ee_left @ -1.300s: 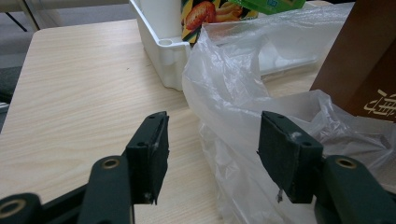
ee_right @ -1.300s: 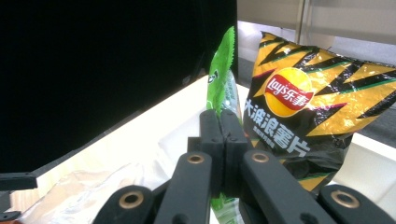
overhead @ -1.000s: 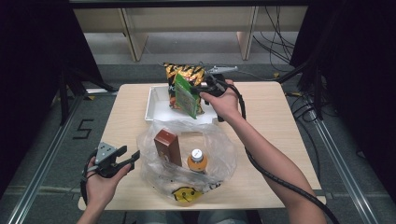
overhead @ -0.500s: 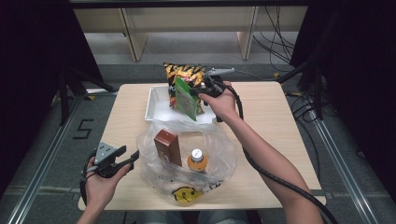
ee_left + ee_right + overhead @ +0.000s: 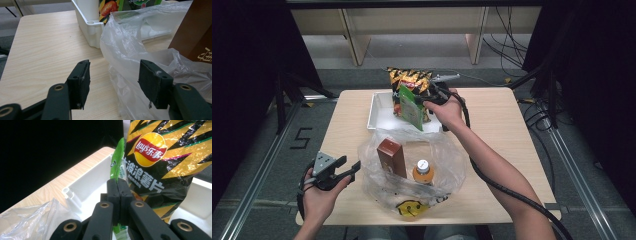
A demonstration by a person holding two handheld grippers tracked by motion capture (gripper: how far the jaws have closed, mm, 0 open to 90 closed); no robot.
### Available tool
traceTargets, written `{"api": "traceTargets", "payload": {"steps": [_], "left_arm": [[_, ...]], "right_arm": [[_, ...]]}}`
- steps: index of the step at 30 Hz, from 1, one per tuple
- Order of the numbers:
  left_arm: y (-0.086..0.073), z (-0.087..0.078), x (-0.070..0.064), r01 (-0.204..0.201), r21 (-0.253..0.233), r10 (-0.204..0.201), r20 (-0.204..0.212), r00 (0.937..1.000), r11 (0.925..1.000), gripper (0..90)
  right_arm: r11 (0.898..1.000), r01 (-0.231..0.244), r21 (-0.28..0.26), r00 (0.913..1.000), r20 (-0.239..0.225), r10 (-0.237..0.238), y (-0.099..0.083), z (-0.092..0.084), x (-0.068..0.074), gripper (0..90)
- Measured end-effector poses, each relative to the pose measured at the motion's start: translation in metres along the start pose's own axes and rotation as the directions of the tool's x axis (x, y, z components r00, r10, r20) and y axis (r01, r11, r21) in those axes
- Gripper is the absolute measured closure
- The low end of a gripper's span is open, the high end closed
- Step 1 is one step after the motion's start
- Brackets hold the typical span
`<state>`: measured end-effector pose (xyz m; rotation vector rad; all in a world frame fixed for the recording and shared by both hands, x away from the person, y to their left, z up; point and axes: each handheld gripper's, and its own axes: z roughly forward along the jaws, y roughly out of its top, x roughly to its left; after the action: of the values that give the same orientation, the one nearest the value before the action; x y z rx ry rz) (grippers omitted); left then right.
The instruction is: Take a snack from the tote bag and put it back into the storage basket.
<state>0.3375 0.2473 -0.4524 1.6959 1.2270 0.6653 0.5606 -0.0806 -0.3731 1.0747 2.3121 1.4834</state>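
**Over the white tray: green packet pinched tight**

Over the tray, right claw (image 5: 117,186) clamped on the green packet (image 5: 410,108), held upright just beside the chip bag (image 5: 160,157) above the white tray (image 5: 379,116). Nearer, left claw (image 5: 113,82) spread wide, unladen, low over the surface (image 5: 507,130), brushing the clear plastic bag (image 5: 130,47).

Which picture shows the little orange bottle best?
The high view: the small orange bottle with a white cap stands upright inside the clear plastic bag, beside the brown carton. The left gripper view catches the bag and carton.
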Motion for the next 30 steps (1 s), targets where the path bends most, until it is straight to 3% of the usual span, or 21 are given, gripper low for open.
{"api": "traceTargets", "payload": {"steps": [4,7,10,17,26,27,30], "left_arm": [[0.000,0.000,0.000,-0.007,0.001,0.007,-0.003,1.0000,1.0000,42.1],[0.000,0.000,0.000,-0.005,0.000,0.005,-0.003,1.0000,1.0000,42.1],[0.000,-0.001,0.001,-0.004,-0.001,0.004,-0.002,1.0000,1.0000,42.1],[-0.001,0.000,0.001,0.001,-0.002,-0.001,-0.001,1.0000,1.0000,42.3],[-0.001,0.000,0.001,0.001,-0.002,-0.001,0.000,1.0000,1.0000,42.3],[-0.001,0.000,0.002,0.001,-0.002,-0.001,0.000,1.0000,1.0000,42.3],[-0.001,0.000,0.002,-0.001,0.002,0.001,-0.001,1.0000,1.0000,42.3]], "right_arm": [[0.999,0.034,-0.001,0.9994,-0.001,-0.034,-0.001,0.003,-0.001,90.0],[1.000,0.006,0.000,1.0000,-0.005,-0.006,-0.002,0.005,0.000,90.0],[1.000,0.022,0.003,0.9998,-0.001,-0.022,-0.004,0.008,-0.001,90.0],[1.000,0.010,0.019,0.9998,0.014,-0.011,-0.005,0.014,-0.002,90.0],[0.999,0.018,0.028,0.9998,0.000,-0.018,-0.005,0.022,-0.001,90.0],[0.999,0.038,0.026,0.9992,0.008,-0.038,-0.005,0.023,-0.003,90.0],[0.999,0.025,0.033,0.9997,0.003,-0.025,-0.005,0.025,-0.002,90.0]]}}
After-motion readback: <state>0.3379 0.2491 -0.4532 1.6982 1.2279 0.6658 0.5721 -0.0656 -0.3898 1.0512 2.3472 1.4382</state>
